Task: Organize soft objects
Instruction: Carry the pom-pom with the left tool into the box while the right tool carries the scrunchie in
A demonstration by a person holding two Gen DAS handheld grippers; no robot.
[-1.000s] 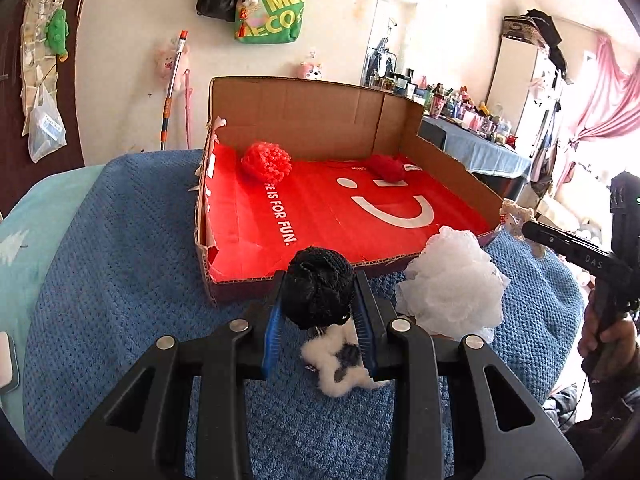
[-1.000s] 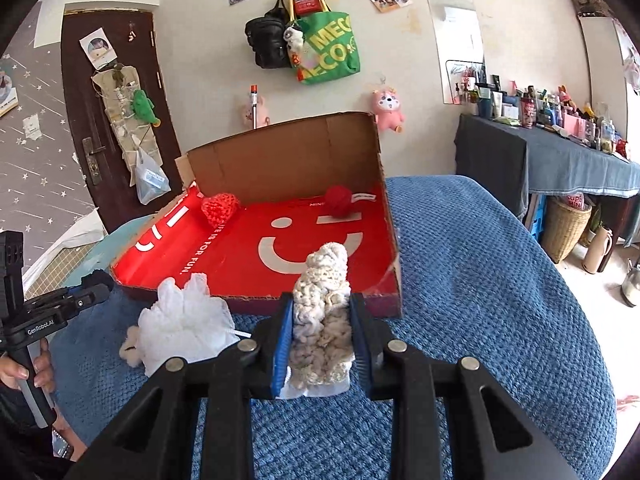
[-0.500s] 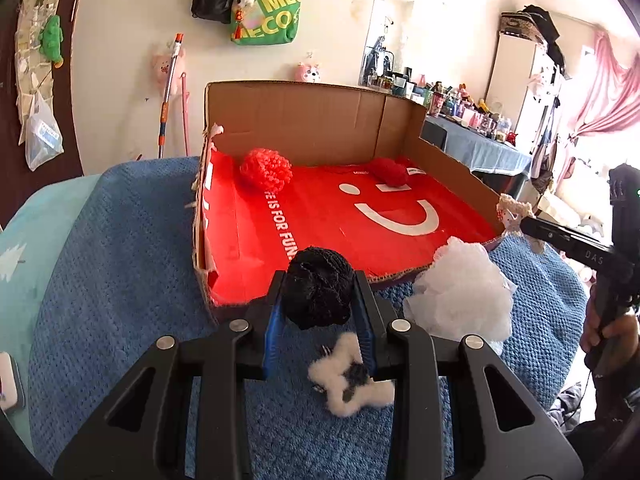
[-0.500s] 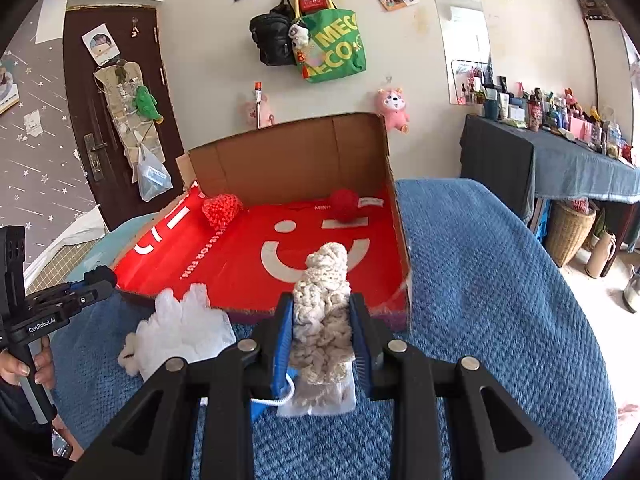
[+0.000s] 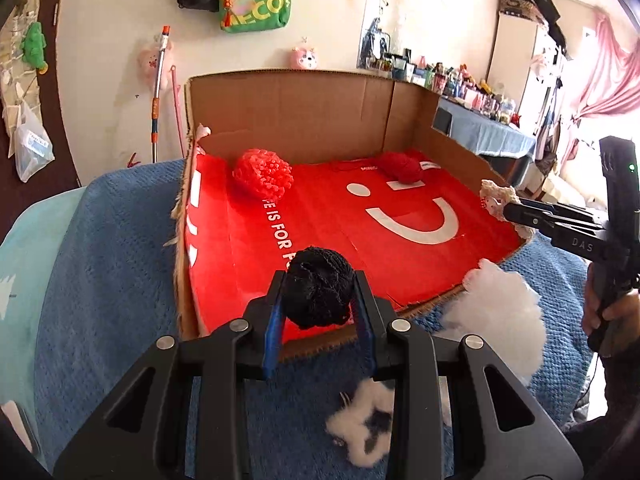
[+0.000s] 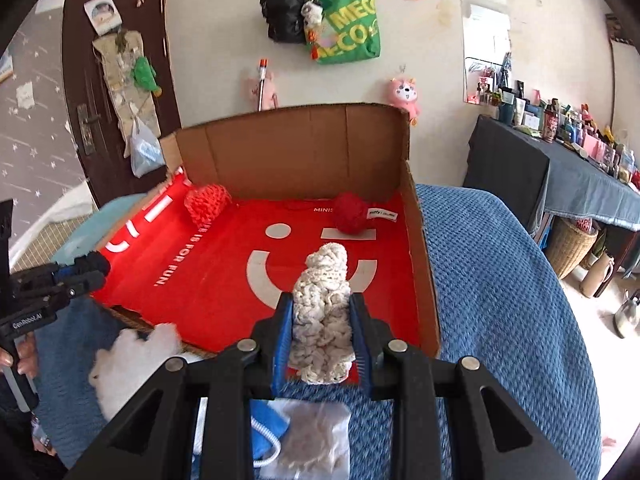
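The left tongs (image 5: 318,300) are clenched on a black yarn ball (image 5: 318,294), which sits between the blue pads over the near edge of the cardboard box (image 5: 288,120). The right tongs (image 6: 322,328) grasp a cream knitted piece (image 6: 324,312) that stands upright between the pads, also above the box's near edge. Inside, on the red floor, a coral pom-pom (image 5: 262,174) lies at the back left and a red yarn ball (image 5: 402,166) at the back right. A white puff (image 5: 500,316) rests on the blue blanket (image 5: 112,280) just outside the box.
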